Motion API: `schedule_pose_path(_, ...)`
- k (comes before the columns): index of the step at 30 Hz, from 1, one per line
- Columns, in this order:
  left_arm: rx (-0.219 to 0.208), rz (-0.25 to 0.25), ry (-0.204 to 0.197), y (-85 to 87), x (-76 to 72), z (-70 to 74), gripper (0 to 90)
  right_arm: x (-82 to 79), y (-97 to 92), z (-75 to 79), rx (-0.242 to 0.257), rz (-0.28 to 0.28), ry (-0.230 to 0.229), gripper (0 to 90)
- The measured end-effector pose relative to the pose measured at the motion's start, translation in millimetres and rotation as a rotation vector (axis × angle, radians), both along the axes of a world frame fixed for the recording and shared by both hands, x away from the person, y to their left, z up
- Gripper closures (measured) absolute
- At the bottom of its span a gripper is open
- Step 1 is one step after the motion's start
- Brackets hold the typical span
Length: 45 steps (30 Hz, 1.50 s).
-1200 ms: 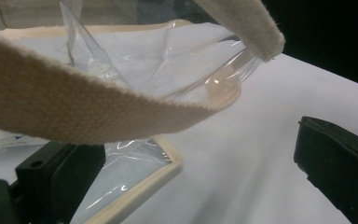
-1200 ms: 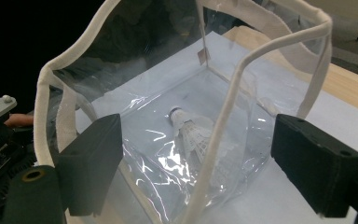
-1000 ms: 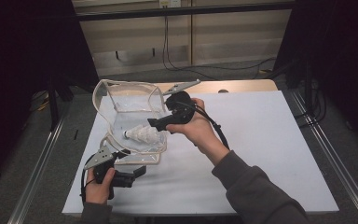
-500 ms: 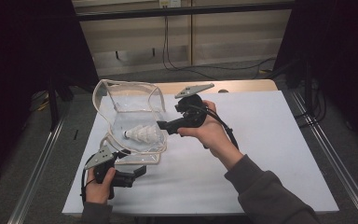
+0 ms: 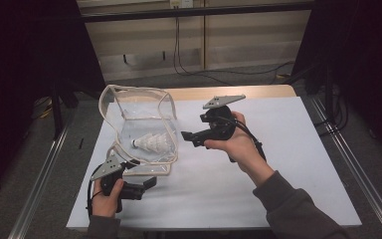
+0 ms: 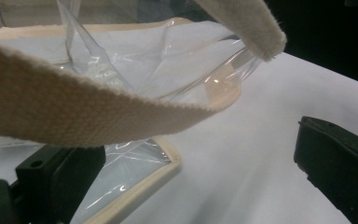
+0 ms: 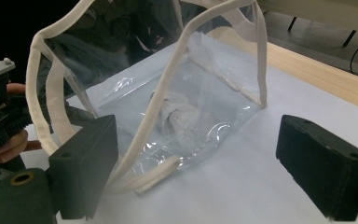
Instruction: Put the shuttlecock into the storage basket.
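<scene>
A clear plastic bag (image 5: pixel 138 115) with cream fabric trim stands open on the white table cover (image 5: pixel 288 149), and a white shuttlecock (image 5: pixel 152 144) lies inside it. My left gripper (image 5: pixel 148 183) rests at the bag's near corner, open. In the left gripper view the bag's bottom edge (image 6: pixel 140 184) lies between the wide jaws and a cream strap (image 6: pixel 84 114) hangs across above them. My right gripper (image 5: pixel 188 137) hovers to the right of the bag, pointing at it. It is open (image 7: pixel 196 172) with nothing between the pads. The bag (image 7: pixel 200 88) and the shuttlecock (image 7: pixel 182 116) show beyond it.
The white cover lies on a wooden table whose far edge (image 5: pixel 258 92) shows as a tan strip. Metal rails (image 5: pixel 348 164) run along both sides of the table. Dark curtains and cables stand behind. The left hand (image 7: pixel 9 140) shows at the left of the right gripper view.
My right gripper has drawn back from the bag's rim, moving right and slightly lower. The bag, shuttlecock and left gripper have stayed where they were.
</scene>
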State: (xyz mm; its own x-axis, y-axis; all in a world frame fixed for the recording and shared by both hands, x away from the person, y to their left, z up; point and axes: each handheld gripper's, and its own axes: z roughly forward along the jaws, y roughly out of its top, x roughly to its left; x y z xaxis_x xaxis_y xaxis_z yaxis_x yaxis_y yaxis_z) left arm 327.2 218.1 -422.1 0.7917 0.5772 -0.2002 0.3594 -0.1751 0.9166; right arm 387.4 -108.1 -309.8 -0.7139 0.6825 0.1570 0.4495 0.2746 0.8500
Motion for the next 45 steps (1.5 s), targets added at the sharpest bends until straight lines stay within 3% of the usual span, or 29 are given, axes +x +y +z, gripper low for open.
schedule_pose_path(45, -0.001, 0.005, 0.000, -1.2, -0.7, 0.7, 2.1, -25.8, -75.3, -49.9, 0.041, -0.060, -0.016, 9.5)
